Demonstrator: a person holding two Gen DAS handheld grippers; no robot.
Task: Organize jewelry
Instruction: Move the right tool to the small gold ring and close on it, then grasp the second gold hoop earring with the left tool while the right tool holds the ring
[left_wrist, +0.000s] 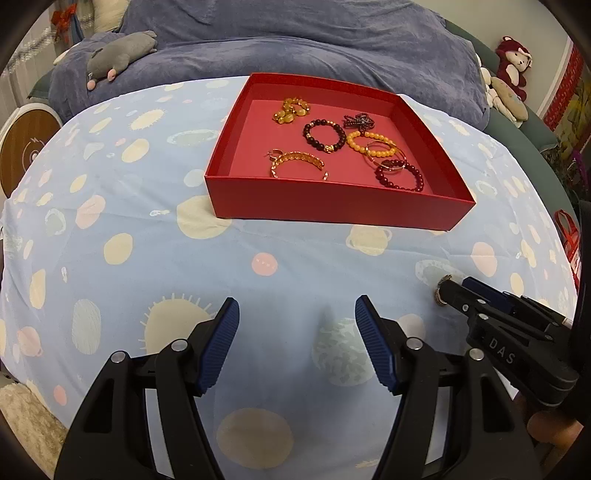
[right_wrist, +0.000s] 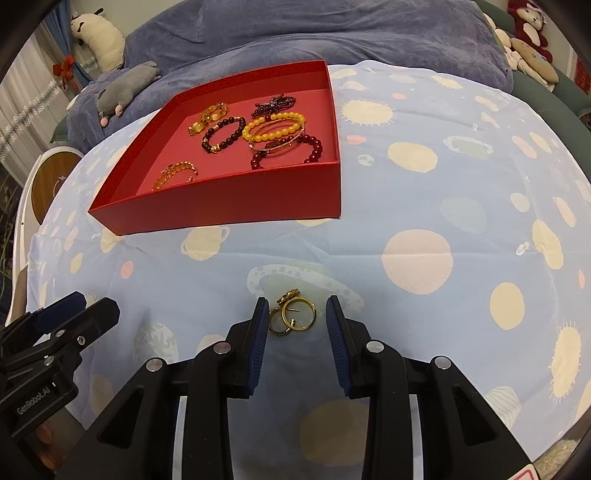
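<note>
In the red box (right_wrist: 229, 199) lie many bracelets (right_wrist: 275, 127), but gold rings (right_wrist: 293, 314) wait on the bed between the open right tongs (right_wrist: 297, 317); the left tongs (left_wrist: 297, 317) are open and empty.

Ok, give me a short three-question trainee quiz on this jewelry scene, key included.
1. True or false: the red box already holds several bracelets.
2. Multiple choice: the gold rings lie
A) inside the box
B) on the patterned cloth, between the open fingers of the right claw
C) clamped in the left claw
3. Fill in: the left claw is open, with ______ between its fingers.

Key
1. True: beaded bracelets in dark red and yellow, among others, lie inside.
2. B: the rings sit on the cloth and the pads do not press on them.
3. Nothing: only cloth shows there.
</note>
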